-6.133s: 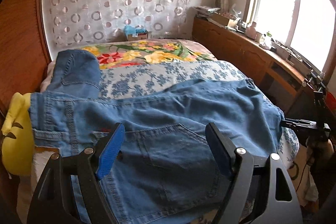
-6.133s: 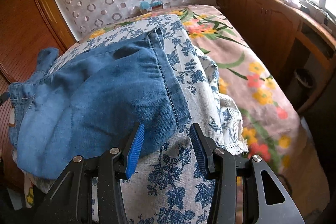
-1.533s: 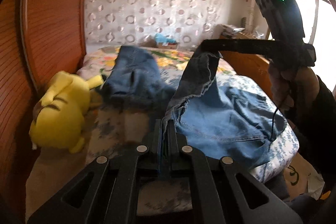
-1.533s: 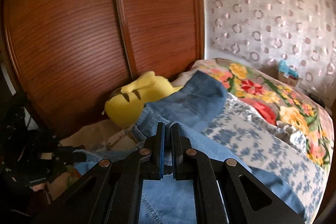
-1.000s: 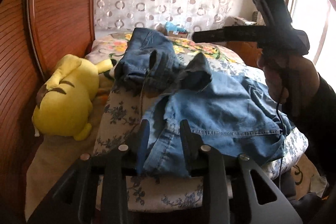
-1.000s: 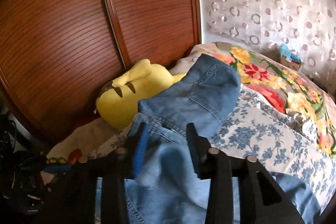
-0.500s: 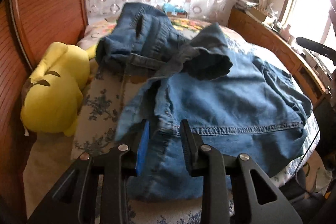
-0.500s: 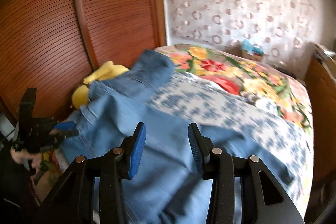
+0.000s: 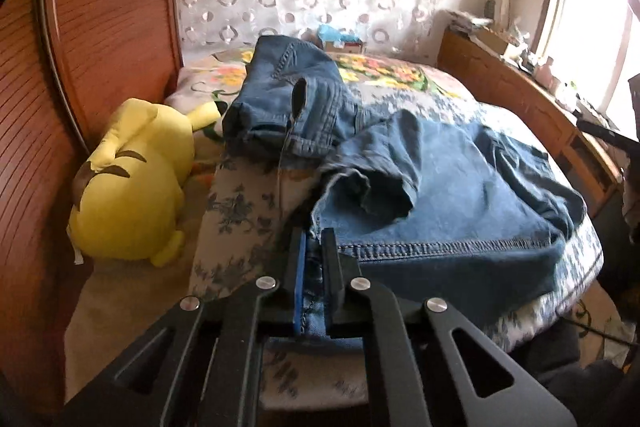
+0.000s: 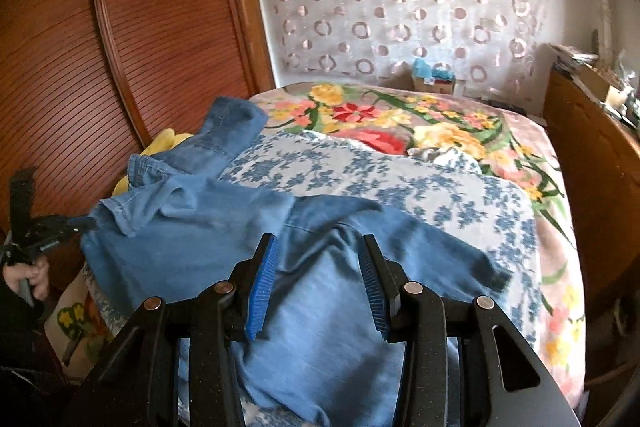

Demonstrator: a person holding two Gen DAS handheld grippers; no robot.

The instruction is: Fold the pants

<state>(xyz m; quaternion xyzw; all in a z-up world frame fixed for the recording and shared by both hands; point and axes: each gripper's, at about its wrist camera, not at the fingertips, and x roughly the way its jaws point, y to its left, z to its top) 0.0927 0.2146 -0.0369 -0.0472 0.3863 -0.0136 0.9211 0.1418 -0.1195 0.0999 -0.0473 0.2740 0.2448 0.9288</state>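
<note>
Light blue jeans (image 9: pixel 460 203) lie across the blue-flowered bed cover (image 9: pixel 240 203), with one leg hem folded back onto them near the left. My left gripper (image 9: pixel 314 239) is shut on the jeans' stitched edge at the near left corner. In the right wrist view the same jeans (image 10: pixel 192 239) spread from left to centre, and the left gripper (image 10: pixel 86 223) bites their left edge. My right gripper (image 10: pixel 318 247) hovers open over the jeans' right half, with nothing pinched between its blue pads (image 10: pixel 262 279).
A darker pair of jeans (image 9: pixel 288 99) lies bunched further back on the bed. A yellow plush toy (image 9: pixel 128 183) rests against the wooden wardrobe (image 10: pixel 80 67) on the left. A wooden cabinet (image 10: pixel 592 155) lines the right side. A small box (image 10: pixel 434 79) stands by the far wall.
My left jaws have closed on the jeans' edge. My right gripper, still open, has swung away from the wardrobe side and now sits over the jeans' right half.
</note>
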